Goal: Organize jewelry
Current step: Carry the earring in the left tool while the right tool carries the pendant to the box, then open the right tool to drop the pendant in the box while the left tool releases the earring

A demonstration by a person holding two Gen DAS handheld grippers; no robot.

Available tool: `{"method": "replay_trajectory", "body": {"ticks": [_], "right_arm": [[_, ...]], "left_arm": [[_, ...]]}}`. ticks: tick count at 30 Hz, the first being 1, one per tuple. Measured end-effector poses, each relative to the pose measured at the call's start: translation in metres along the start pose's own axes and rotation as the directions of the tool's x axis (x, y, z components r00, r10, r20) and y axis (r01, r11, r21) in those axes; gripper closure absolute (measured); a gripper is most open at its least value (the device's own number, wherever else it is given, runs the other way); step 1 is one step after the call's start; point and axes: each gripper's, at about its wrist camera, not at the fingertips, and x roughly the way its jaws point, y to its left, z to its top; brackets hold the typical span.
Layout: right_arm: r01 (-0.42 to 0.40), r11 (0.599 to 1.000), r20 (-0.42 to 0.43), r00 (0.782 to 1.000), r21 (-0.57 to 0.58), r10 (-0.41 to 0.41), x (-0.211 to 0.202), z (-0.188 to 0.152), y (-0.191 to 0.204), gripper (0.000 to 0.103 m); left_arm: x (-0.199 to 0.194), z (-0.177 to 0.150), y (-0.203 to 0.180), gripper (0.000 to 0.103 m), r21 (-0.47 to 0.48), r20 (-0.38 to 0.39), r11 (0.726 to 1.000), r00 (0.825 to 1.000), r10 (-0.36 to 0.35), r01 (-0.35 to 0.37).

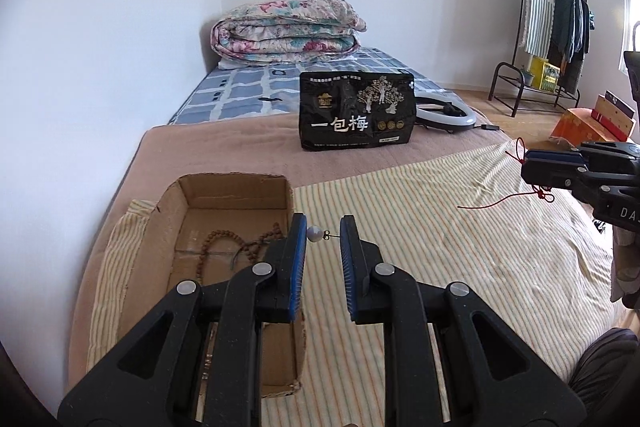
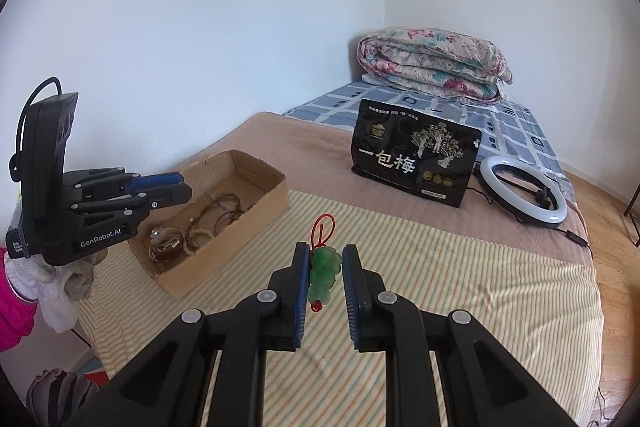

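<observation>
My left gripper (image 1: 323,231) is shut on a pearl earring (image 1: 315,233), held crosswise between the pads just past the right wall of a cardboard box (image 1: 236,183). The box holds brown bead strings (image 1: 224,241); in the right wrist view the box (image 2: 264,203) also shows bracelets (image 2: 168,247). My right gripper (image 2: 325,259) is shut on a green jade pendant (image 2: 322,277) with a red cord (image 2: 323,227), held above the striped cloth. From the left wrist view the right gripper (image 1: 536,167) is at far right, red cord (image 1: 516,197) trailing onto the cloth.
A black snack bag (image 1: 354,111) stands behind the striped cloth (image 1: 440,227) on the bed. A ring light (image 2: 524,191) lies right of it. A folded floral quilt (image 1: 286,31) sits at the bed's head. A clothes rack (image 1: 552,27) stands far right.
</observation>
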Motion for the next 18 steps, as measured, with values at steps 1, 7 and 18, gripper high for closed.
{"method": "replay_trajectory", "body": {"ticks": [1,7,18], "right_arm": [[-0.007,1.0,0.003,1.0,0.0,0.007,0.003,0.004,0.005,0.088],[-0.051,0.999,0.017,0.999,-0.009,0.051,0.02,0.024,0.034,0.088],[-0.12,0.993,0.001,0.993,-0.016,0.12,0.066,0.053,0.079,0.088]], "left_arm": [[-0.002,-0.001,0.005,0.087,-0.004,0.001,1.0,1.0,0.006,-0.006],[-0.011,-0.008,0.035,0.087,-0.028,0.004,0.998,0.999,0.048,-0.048],[-0.016,-0.026,0.082,0.087,-0.078,-0.013,0.992,0.995,0.099,-0.099]]}}
